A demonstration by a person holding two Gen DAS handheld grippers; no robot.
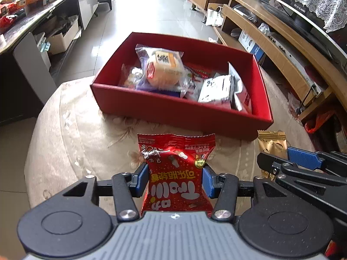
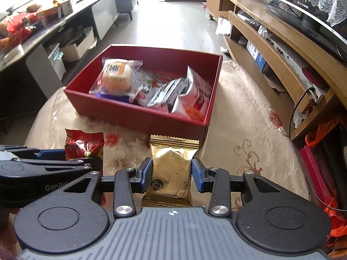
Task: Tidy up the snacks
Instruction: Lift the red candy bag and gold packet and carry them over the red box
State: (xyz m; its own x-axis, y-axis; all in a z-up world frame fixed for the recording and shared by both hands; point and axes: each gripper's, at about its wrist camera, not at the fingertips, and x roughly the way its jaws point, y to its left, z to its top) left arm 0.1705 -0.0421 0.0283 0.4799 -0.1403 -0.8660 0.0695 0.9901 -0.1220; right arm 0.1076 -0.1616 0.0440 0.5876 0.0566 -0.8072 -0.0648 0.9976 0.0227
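- Left claw (image 1: pixel 175 178): blue pads pinching a red crinkled plastic snack packet w/ white lettering (image 1: pixel 176 173) at its sides; packet sticks out toward the far side, just short of the box's near wall.
- Right claw (image 2: pixel 171 173): pinching a gold foil snack packet w/ crimped ends (image 2: pixel 171 169), also just near of the box.
- The two claws sit side by side, close; in the left wrist view the right one shows at the right edge w/ the gold packet behind it, in the right wrist view the left one shows at the left edge w/ the red packet.
- Open red cardboard box w/ low walls (image 1: pixel 173 110) stands beyond both claws, on the far part of the surface.
- Inside the box: round pale bun in clear wrapper w/ an orange-and-white label (image 1: pixel 162 69) on the left, piled on other small packets; white-and-grey sachets (image 1: pixel 219 88) on the right, leaning against the right wall. Box is part full; near wall lies between the held packets and the inside.
- Surface: round, covered w/ a beige cloth w/ floral pattern (image 1: pixel 71 130); bare cloth between claws and box.
- Room: pale glossy tiled floor (image 1: pixel 149 13) beyond; dark counter w/ boxes and clutter (image 1: pixel 26 6) at left, white cardboard boxes under it; long wooden TV unit w/ open shelves (image 1: pixel 271 36) along the right, lace cloth over the TV top; orange plastic bag (image 2: pixel 325 132) on the floor at near right.
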